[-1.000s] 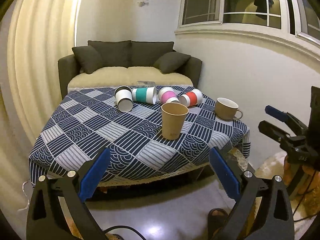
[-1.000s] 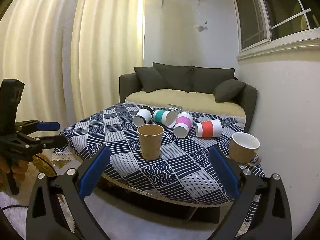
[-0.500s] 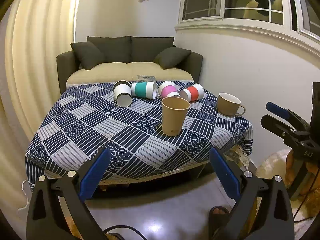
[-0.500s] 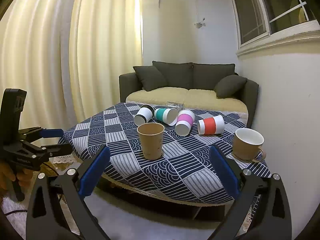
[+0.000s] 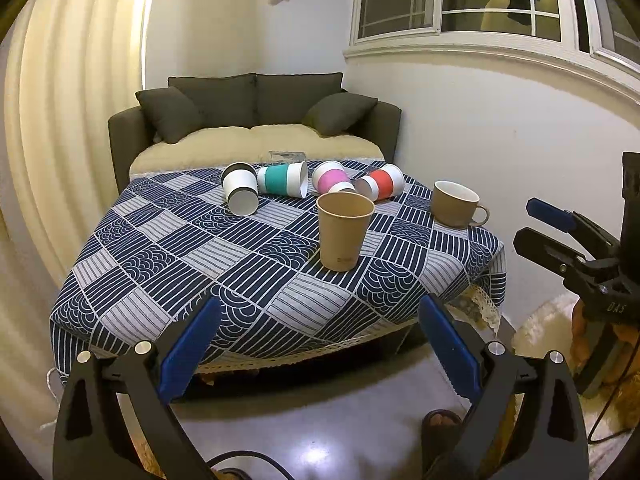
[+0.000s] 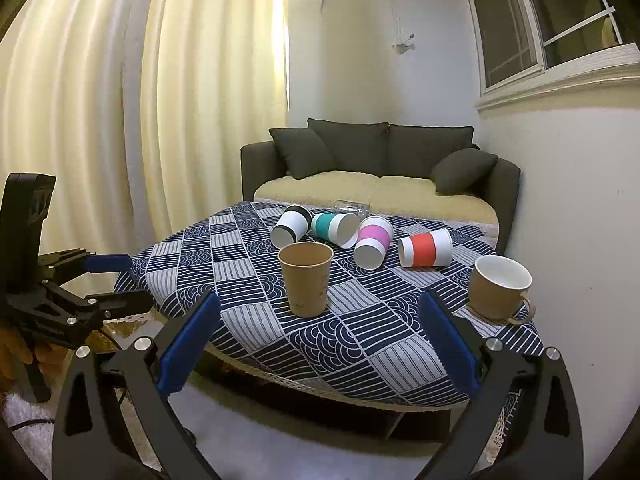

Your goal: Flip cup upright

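Note:
A brown paper cup point(image 5: 344, 230) point(image 6: 306, 278) stands upright on the blue patterned tablecloth point(image 5: 240, 264) point(image 6: 380, 332). Behind it lie several cups on their sides: a black-and-white one point(image 5: 240, 192) point(image 6: 291, 226), a teal one point(image 5: 284, 179) point(image 6: 334, 229), a pink one point(image 5: 332, 178) point(image 6: 374, 242) and a red one point(image 5: 380, 186) point(image 6: 425, 248). A tan mug point(image 5: 456, 204) point(image 6: 500, 288) stands upright at the right. My left gripper point(image 5: 320, 348) and right gripper point(image 6: 320, 348) are both open, empty, short of the table's near edge.
A dark sofa point(image 5: 256, 120) with cushions stands behind the table. Curtains point(image 6: 100, 120) hang at the left, a wall and window point(image 5: 460, 0) at the right. The right gripper shows in the left wrist view point(image 5: 568, 248); the left gripper shows in the right wrist view point(image 6: 80, 292).
Both views have tilted and shifted slightly relative to the table. Both grippers stay open and empty. The cups have not moved.

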